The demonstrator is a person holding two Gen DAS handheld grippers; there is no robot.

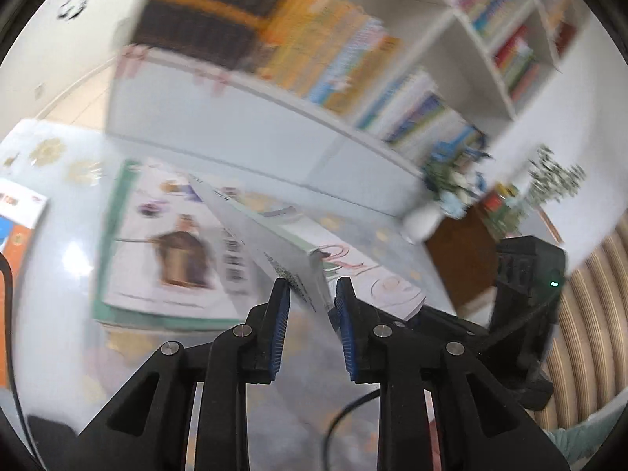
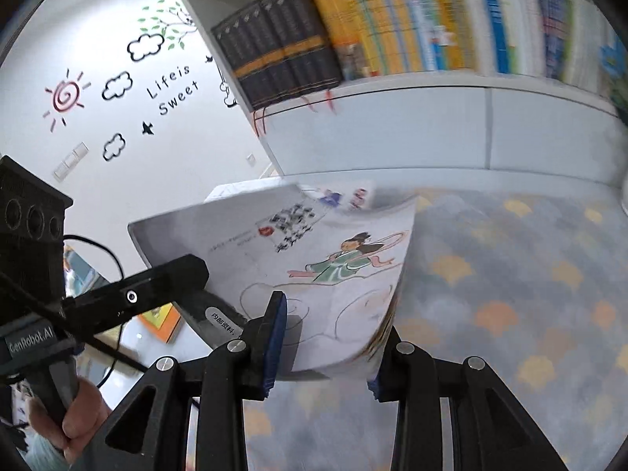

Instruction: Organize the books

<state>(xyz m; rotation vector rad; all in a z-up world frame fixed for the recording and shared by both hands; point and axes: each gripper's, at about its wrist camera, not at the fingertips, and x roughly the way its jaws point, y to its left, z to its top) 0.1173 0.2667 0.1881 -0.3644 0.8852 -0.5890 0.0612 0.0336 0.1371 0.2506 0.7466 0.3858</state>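
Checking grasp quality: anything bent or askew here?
Yes. The thin white illustrated book is tilted off the patterned table and its cover bows between both hand-held grippers, left and right.

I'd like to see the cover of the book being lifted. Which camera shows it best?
The right wrist view: the lifted book faces it, showing a figure in green and a QR code. The left wrist view sees that book nearly edge-on, a thin blurred sliver between its fingers.
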